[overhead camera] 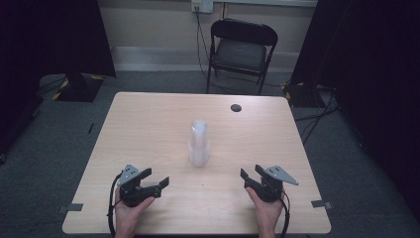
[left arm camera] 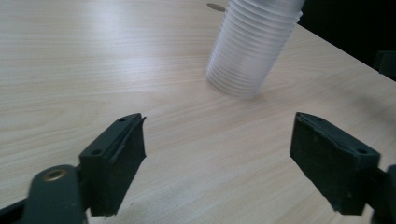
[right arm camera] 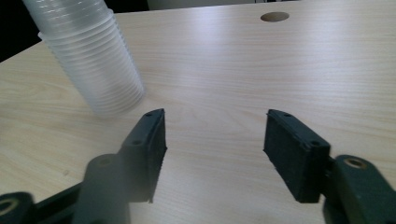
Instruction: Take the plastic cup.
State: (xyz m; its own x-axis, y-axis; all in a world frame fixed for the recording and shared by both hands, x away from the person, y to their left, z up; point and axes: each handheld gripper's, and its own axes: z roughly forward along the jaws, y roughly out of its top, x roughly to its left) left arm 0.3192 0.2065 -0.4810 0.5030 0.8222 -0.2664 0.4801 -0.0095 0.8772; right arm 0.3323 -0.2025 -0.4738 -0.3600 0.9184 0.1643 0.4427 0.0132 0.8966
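the work in hand concerns the stack of clear plastic cups [overhead camera: 198,144], which stands upside down, widest rim on the wood, near the middle of the table [overhead camera: 148,119], roughly midway between the two hands and a little farther from the person than either. the stack looks whole and undisturbed: the cups sit nested in one column, none set apart on the table. the left gripper [overhead camera: 155,180] rests near the front edge on the person's left, jaws standing apart with bare wood between them; in the left gripper view the stack [left arm camera: 254,46] lies ahead and to the right of that gap, well clear of the pads. the right gripper [overhead camera: 251,175] rests near the front edge on the person's right, jaws likewise spread and holding nothing; in the right gripper view the stack [right arm camera: 88,56] lies ahead and to the left, not between the pads. judgement: the task is at its very start, with no approach made, no grip taken, no cup separated; all handling of the stack is left to do. a round dark grommet hole [overhead camera: 236,107] marks the far part of the table. a black folding chair [overhead camera: 241,49] stands beyond it. no brand, label or readable writing is found on the cups, the grippers or the table.
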